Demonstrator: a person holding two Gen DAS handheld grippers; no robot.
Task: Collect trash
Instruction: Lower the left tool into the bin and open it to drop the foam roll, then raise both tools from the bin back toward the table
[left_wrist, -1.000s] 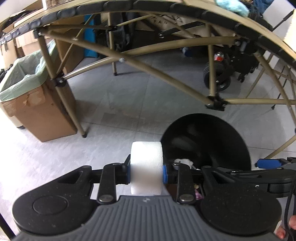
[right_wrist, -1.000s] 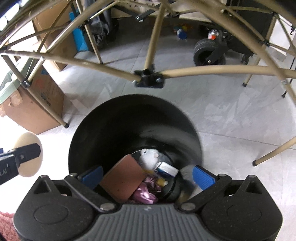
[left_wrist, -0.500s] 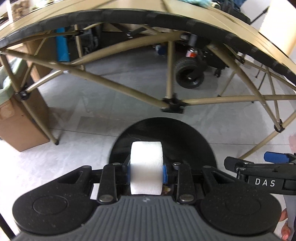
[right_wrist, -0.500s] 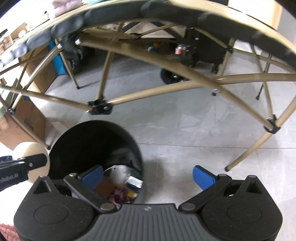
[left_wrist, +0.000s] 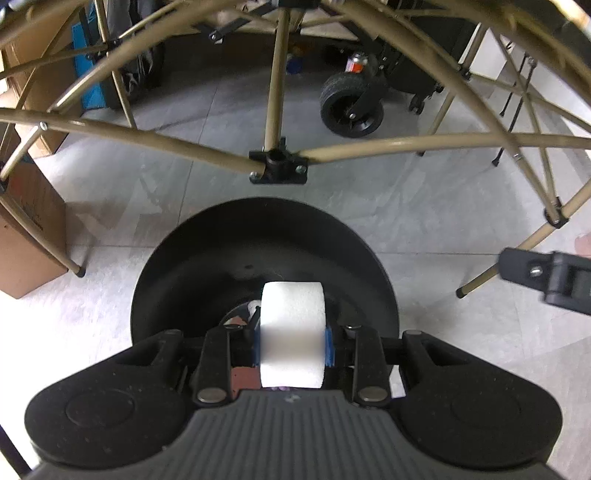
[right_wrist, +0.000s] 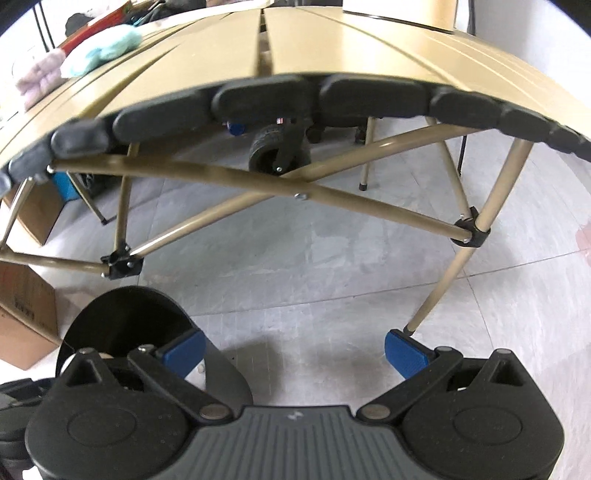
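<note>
Left wrist view: the left gripper (left_wrist: 293, 345) is closed on a white foam roll (left_wrist: 293, 334), its blue pads pressed to both flat ends, held directly above the open black trash bin (left_wrist: 207, 258) on the tiled floor (left_wrist: 424, 206). Scraps lie at the bin's bottom. Right wrist view: the right gripper (right_wrist: 294, 350) is spread wide and holds nothing, above the floor just right of the bin (right_wrist: 122, 314), below the tan folding surface (right_wrist: 332, 44).

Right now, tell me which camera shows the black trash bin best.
The left wrist view: the black trash bin sits centred, its open mouth facing the camera. The right wrist view catches only part of it at lower left, behind the right hand-held gripper.
</note>
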